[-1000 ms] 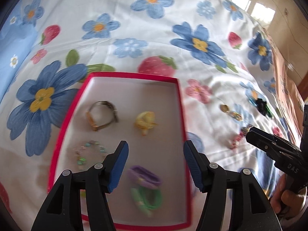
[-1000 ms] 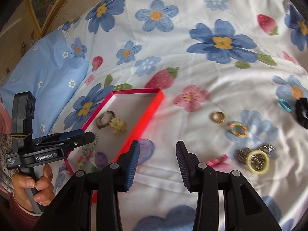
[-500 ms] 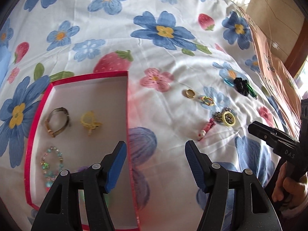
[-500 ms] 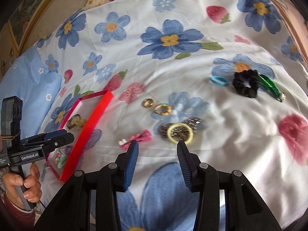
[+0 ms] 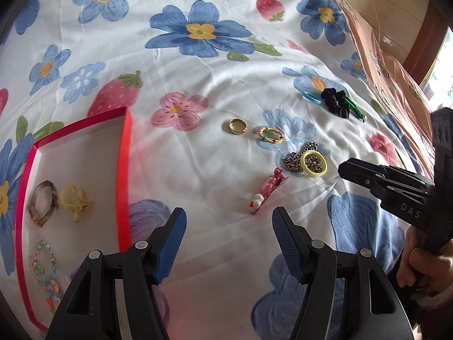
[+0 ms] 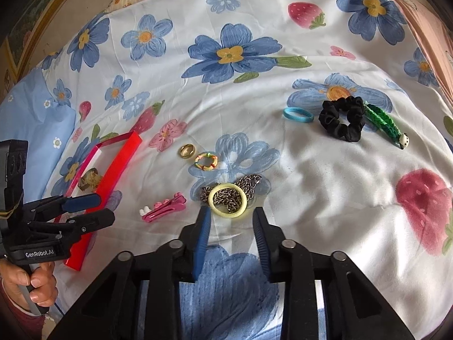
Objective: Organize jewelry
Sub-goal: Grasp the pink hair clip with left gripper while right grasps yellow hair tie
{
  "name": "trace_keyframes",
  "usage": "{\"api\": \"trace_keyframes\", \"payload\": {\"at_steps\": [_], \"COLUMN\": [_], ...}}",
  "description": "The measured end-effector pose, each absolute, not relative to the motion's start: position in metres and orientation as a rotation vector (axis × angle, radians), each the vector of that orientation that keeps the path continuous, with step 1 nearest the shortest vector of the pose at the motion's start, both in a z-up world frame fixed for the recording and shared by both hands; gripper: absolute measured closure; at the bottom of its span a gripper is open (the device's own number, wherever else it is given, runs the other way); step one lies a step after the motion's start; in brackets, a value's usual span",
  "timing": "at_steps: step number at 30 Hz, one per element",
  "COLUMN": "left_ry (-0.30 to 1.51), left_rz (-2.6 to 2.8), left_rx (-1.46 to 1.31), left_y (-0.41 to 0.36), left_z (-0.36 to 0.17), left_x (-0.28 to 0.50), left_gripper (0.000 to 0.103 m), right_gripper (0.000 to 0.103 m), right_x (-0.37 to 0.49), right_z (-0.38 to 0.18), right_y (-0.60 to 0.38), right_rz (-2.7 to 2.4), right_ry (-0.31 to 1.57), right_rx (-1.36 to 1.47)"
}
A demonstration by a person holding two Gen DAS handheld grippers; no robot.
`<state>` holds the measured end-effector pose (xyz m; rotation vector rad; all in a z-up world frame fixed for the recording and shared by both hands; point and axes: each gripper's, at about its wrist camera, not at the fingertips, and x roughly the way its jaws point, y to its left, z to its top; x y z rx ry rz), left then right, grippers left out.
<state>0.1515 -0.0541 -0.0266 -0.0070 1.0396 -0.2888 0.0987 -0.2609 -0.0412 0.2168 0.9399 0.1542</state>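
Observation:
A red-rimmed tray (image 5: 124,170) (image 6: 119,164) lies at the left and holds a watch (image 5: 42,202), a yellow clip (image 5: 74,201) and a bead bracelet (image 5: 46,274). On the sheet lie a gold ring (image 5: 237,126) (image 6: 187,150), a multicolour band (image 5: 269,135) (image 6: 206,162), a pale yellow ring (image 5: 312,163) (image 6: 226,200) on a metal chain (image 5: 294,162) (image 6: 249,184), and a pink hair clip (image 5: 266,191) (image 6: 164,209). My left gripper (image 5: 228,235) is open above the sheet, just short of the pink clip. My right gripper (image 6: 230,223) is open, right before the yellow ring.
Farther right lie a blue band (image 6: 298,114), a black scrunchie (image 6: 341,119) and a green braided clip (image 6: 385,123). A blue pillow (image 6: 31,119) is at the far left. A pink blanket (image 5: 390,65) runs along the right side of the bed.
Both grippers have swung right, away from the tray toward the loose items. The right gripper has closed in on the yellow ring and chain. Both stay open.

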Motion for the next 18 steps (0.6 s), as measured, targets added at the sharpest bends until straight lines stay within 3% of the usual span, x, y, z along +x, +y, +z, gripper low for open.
{"api": "trace_keyframes", "payload": {"at_steps": [9,12,14,17,18], "left_ry": [1.074,1.086,1.1,1.093,1.089], "left_rz": [-0.341,-0.345,-0.355,-0.367,-0.372], "left_rx": [0.029,0.049,0.058,0.077,0.077], "left_y": [-0.081,-0.089,-0.093,-0.098,-0.099], "left_z": [-0.051,-0.059,-0.064,-0.067,-0.067], "left_x": [0.178,0.184,0.187,0.19,0.19], "left_gripper": [0.041,0.047,0.068,0.091,0.093], "right_gripper": [0.081,0.087,0.092,0.099,0.101], "right_x": [0.116,0.12,0.121,0.12,0.12], "right_z": [-0.058,-0.061,-0.062,-0.063,-0.063], "right_y": [-0.261,-0.262,-0.261,-0.26,-0.261], "right_rz": [0.148,0.146,0.148,0.146,0.145], "right_ry": [0.979,0.988,0.992,0.993,0.991], "right_rx": [0.22,0.227,0.226,0.217,0.217]}}
